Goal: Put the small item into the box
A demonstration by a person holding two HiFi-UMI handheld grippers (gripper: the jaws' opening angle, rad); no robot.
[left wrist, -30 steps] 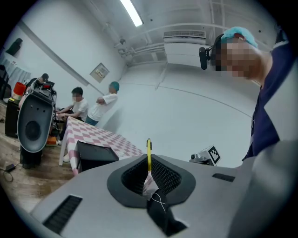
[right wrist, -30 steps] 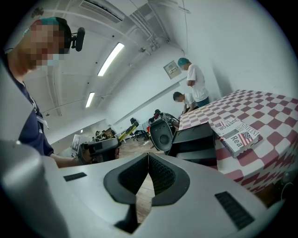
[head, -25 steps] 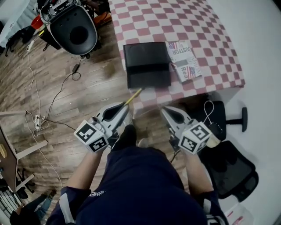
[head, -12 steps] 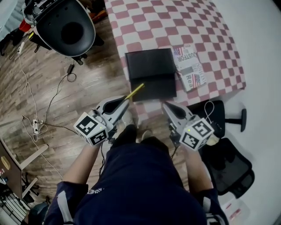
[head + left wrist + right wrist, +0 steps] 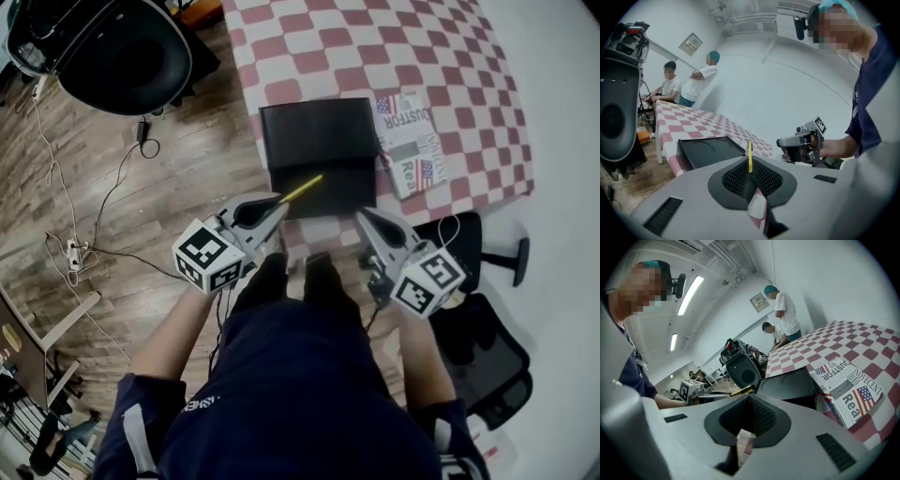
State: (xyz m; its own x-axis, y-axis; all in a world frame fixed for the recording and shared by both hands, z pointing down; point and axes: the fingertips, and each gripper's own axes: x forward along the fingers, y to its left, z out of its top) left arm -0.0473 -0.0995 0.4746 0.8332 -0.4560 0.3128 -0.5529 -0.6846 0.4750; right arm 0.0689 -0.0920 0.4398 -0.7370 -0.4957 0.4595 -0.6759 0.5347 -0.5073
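Note:
A flat black box (image 5: 317,148) lies near the front edge of the red-and-white checked table (image 5: 375,47). My left gripper (image 5: 278,203) is shut on a thin yellow stick (image 5: 302,189), whose tip reaches over the box's near edge. In the left gripper view the yellow stick (image 5: 750,157) stands up between the closed pads, with the black box (image 5: 710,149) beyond it. My right gripper (image 5: 362,216) hovers just off the table's front edge, right of the box, shut with nothing in it. The right gripper view shows the box (image 5: 794,383) and the stick (image 5: 742,391).
A printed newspaper-style packet (image 5: 411,141) lies against the box's right side. A black office chair (image 5: 122,56) stands at the far left, and another chair (image 5: 483,352) at the lower right. Cables (image 5: 80,253) run over the wood floor. Two people (image 5: 689,84) are behind the table.
Both grippers have moved forward toward the table. The left one carried the yellow stick from in front of the table edge to over the box's near edge.

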